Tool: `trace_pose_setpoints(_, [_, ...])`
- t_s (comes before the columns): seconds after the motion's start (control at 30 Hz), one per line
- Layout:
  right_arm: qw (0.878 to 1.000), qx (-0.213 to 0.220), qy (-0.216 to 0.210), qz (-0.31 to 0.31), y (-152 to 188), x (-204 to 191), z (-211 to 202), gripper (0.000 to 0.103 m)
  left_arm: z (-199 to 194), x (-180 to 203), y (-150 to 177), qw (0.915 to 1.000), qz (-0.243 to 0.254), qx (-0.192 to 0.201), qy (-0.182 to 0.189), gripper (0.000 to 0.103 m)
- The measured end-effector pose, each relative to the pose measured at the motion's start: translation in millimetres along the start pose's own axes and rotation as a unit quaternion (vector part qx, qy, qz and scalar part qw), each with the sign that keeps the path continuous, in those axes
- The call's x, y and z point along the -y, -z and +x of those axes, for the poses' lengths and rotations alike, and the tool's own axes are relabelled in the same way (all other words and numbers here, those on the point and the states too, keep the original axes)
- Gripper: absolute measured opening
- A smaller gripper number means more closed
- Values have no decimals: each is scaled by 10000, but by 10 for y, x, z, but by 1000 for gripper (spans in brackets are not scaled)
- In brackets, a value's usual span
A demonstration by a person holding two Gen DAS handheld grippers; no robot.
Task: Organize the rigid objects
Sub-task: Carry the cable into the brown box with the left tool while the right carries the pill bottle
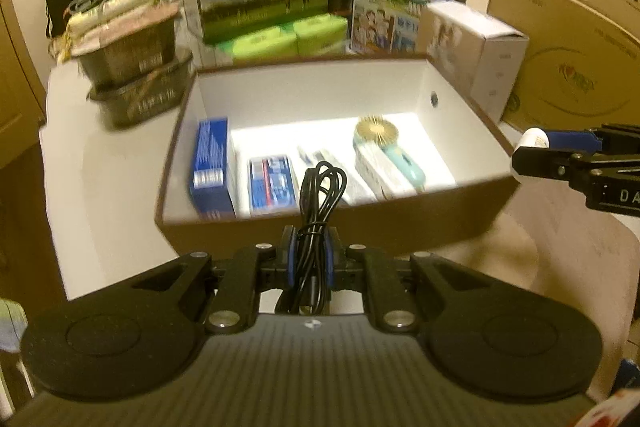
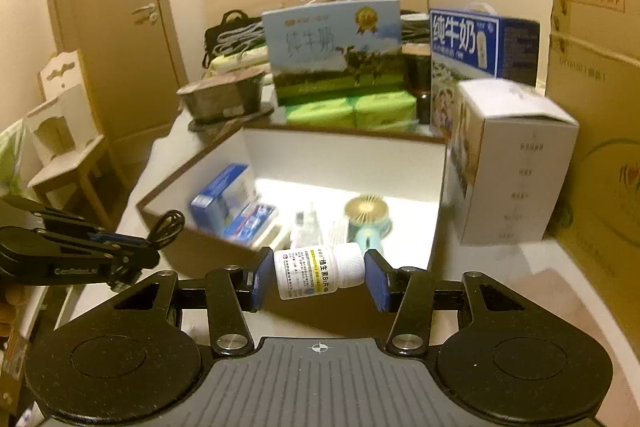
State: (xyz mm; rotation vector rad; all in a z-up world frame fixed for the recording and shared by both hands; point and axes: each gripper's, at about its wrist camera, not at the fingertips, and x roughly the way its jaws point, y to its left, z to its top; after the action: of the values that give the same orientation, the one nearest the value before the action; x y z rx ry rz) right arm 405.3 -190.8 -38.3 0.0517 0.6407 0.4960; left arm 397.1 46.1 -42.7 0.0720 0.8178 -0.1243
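Jaws of your left gripper [image 1: 311, 251] clamp coiled black cable [image 1: 320, 203] between blue pads, loops standing up ahead of jaws, bundle pinched so it stays tidy. Jaws of your right gripper [image 2: 320, 277] pinch white pill bottle [image 2: 320, 271] end to end, lying crosswise, cap rightward. Open storage box [image 1: 460, 183] sits just beyond both jaws. Blue carton, toothpaste, handheld fan [image 1: 390, 151] already lie in box. Likely next: both drop in.

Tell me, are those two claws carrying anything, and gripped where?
Left hand-held gripper: a coiled black cable, pinched around its bundled middle. Right hand-held gripper: a white pill bottle, lying sideways, clamped end to end, cap and base.
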Motion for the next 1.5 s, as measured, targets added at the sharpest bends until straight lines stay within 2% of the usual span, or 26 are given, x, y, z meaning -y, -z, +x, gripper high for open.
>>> trace_pose_setpoints(0.2, [9999, 0, 126, -33, -286, 129, 238, 49, 174, -28, -369, 9997, 198, 66, -94, 12])
trace_pose_setpoints(0.4, [9994, -87, 322, -21, -501, 275, 552, 49, 469, -103, -660, 9997, 193, -69, -110, 12])
trace_pose_setpoints(0.7, [9988, -280, 209, 349, -746, 398, 1031, 49, 980, -267, -990, 9993, 37, -307, -207, 12])
trace_pose_setpoints(1.17, [9934, -723, 19, 887, -833, 405, 1911, 49, 1708, -442, -1206, 9972, -134, -671, -310, 12])
trace_pose_setpoints(1.5, [9904, -843, -3, 1099, -809, 465, 2165, 49, 1944, -521, -1202, 9967, -26, -735, -350, 14])
